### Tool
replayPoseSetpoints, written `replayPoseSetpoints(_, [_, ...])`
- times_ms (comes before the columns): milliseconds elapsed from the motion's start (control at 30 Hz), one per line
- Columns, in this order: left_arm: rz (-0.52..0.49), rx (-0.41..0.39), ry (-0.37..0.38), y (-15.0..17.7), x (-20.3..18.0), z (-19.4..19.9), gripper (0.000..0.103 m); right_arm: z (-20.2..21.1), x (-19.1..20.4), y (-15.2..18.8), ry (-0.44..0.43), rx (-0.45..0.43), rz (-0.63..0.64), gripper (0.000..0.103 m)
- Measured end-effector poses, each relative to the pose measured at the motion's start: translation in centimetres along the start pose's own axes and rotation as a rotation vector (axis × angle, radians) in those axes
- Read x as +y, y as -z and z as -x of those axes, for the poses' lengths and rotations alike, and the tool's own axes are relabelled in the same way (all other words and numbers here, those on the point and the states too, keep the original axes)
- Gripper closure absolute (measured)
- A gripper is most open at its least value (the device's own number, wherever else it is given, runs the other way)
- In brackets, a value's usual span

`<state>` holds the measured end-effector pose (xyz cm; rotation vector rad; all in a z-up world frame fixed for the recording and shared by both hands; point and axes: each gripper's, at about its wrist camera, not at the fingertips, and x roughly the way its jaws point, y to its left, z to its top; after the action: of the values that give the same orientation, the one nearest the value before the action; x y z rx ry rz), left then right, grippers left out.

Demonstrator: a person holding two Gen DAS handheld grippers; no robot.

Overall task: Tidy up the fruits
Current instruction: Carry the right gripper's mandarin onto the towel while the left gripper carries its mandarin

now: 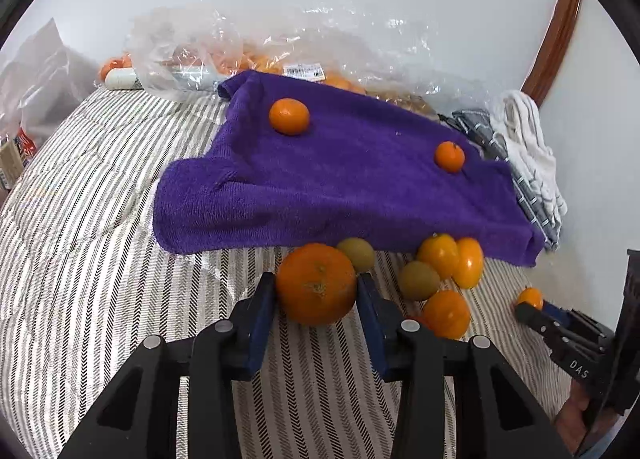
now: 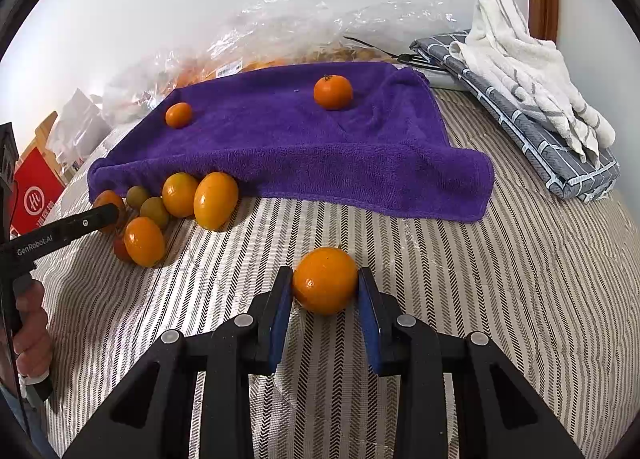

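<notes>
My left gripper [image 1: 316, 283] is shut on a large orange [image 1: 316, 283] near the front edge of a purple towel [image 1: 344, 187]. My right gripper [image 2: 325, 283] is shut on a smaller orange [image 2: 325, 279] over the striped cover. Two small oranges lie on the towel, one to the left [image 1: 289, 116] and one to the right [image 1: 449, 156]; they also show in the right wrist view [image 2: 178, 115] [image 2: 333, 92]. A pile of orange fruits [image 2: 216, 201] and greenish kiwis [image 2: 154, 211] lies by the towel's front edge. The right gripper also shows at the right edge of the left wrist view [image 1: 536, 305].
A clear plastic bag [image 1: 256, 55] with more oranges lies behind the towel by the wall. Folded grey and white cloths [image 2: 532, 99] lie at the right. A red box [image 2: 36, 191] stands at the left. The striped bed cover [image 1: 92, 243] spreads all around.
</notes>
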<state>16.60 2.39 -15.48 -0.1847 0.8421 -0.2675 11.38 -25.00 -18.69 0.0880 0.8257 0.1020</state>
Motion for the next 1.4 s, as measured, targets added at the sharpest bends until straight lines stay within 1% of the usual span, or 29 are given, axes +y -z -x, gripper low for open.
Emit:
replayPoseSetpoints(100, [0.002,-0.034,0.01,0.0,-0.1,0.7,0.065,0.1,0.0,0.0,0.001,0.0,-0.003,0.071])
replayPoseSetpoints(300, [0.022,-0.166,0.015,-0.3,0.0,3.1,0.065,0.4,-0.2,0.1,-0.004,-0.023,-0.016,0.071])
replayPoseSetpoints(367, [0.019,-0.202,0.006,-0.5,0.0,3.6,0.065,0.5,-0.4,0.1,-0.006,-0.029,-0.032,0.071])
replayPoseSetpoints(400, [0.015,-0.211,0.001,-0.7,-0.1,3.8,0.065,0.6,-0.5,0.1,-0.009,-0.032,-0.037,0.071])
replayPoseSetpoints(467, [0.015,-0.203,-0.007,-0.8,-0.2,4.1,0.065,0.9,-0.7,0.2,-0.003,-0.044,-0.044,0.071])
replayPoseSetpoints(533, [0.018,-0.192,-0.007,-0.7,-0.1,4.6,0.065,1.1,-0.5,0.0,0.008,-0.028,-0.028,0.071])
replayPoseSetpoints(600, [0.018,-0.211,0.012,-0.5,0.1,5.7,0.065,1.5,-0.3,-0.3,0.014,-0.028,-0.023,0.071])
replayPoseSetpoints(667, [0.011,-0.215,0.003,-0.7,0.0,6.8,0.065,2.2,-0.2,-1.0,0.009,-0.036,-0.019,0.071])
replayPoseSetpoints(800, [-0.003,-0.233,-0.006,-2.0,-0.2,8.9,0.065,4.3,0.3,-3.6,0.028,-0.091,0.009,0.071])
replayPoseSetpoints(933, [-0.028,-0.259,-0.021,-4.8,-1.1,9.7,0.065,5.6,0.3,-6.9,0.022,-0.143,0.014,0.071])
replayPoseSetpoints(1067, [-0.056,-0.29,-0.036,-7.4,-2.3,8.6,0.065,5.5,0.4,-10.5,0.026,-0.199,0.027,0.071])
replayPoseSetpoints(1133, [-0.049,-0.3,-0.015,-8.5,-2.6,7.3,0.065,4.3,0.4,-12.3,0.025,-0.209,0.025,0.071])
replayPoseSetpoints(1233, [-0.024,-0.284,0.007,-9.8,-2.7,5.0,0.065,2.1,0.3,-13.8,0.029,-0.191,0.015,0.071])
replayPoseSetpoints(1267, [-0.022,-0.29,0.007,-9.9,-2.7,4.4,0.065,1.1,0.2,-14.3,0.032,-0.186,0.008,0.071])
replayPoseSetpoints(1400, [-0.007,-0.294,0.011,-10.1,-2.1,1.3,0.065,-1.7,-0.1,-14.6,0.019,-0.176,-0.01,0.071])
